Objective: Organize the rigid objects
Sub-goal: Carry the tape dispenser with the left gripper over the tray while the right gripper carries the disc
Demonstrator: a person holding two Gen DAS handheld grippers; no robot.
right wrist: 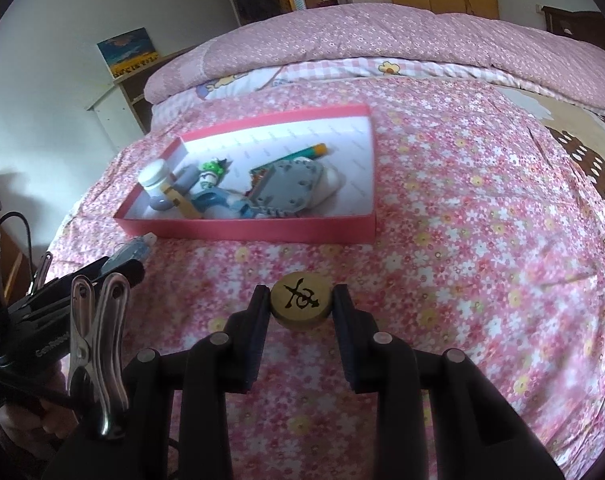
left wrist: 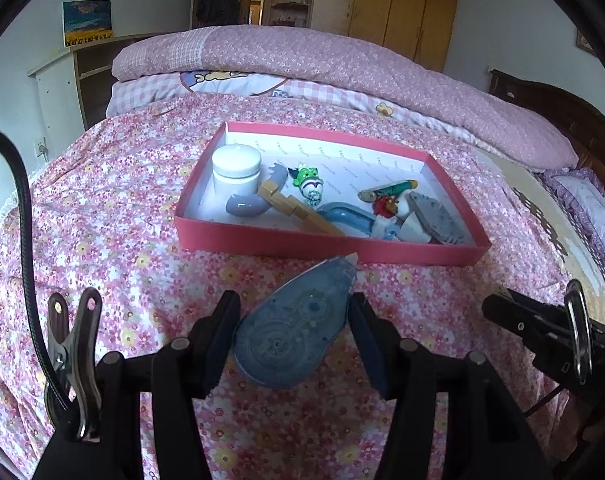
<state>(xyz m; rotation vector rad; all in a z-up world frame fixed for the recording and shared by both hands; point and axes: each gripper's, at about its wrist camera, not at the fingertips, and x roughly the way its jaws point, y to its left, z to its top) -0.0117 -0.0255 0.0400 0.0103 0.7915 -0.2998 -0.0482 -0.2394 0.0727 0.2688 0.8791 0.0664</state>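
A pink shallow box [left wrist: 262, 245] [right wrist: 286, 230] sits on the flowered bed cover and holds a white jar [left wrist: 236, 172], a wooden piece [left wrist: 294, 208], small toy figures [left wrist: 310, 186] and other items. My left gripper [left wrist: 294, 312] is shut on a translucent blue correction-tape dispenser [left wrist: 292, 326], held just short of the box's near wall; it also shows in the right wrist view [right wrist: 132, 254]. My right gripper [right wrist: 302, 300] is shut on a round wooden chess piece [right wrist: 301, 305] with a black character, held over the bed cover in front of the box.
A folded pink quilt [left wrist: 342, 64] lies across the bed behind the box. A dark wooden headboard [left wrist: 574, 120] is at the right. A white shelf unit [left wrist: 58, 88] with a painting stands at the left wall. Wardrobes stand at the back.
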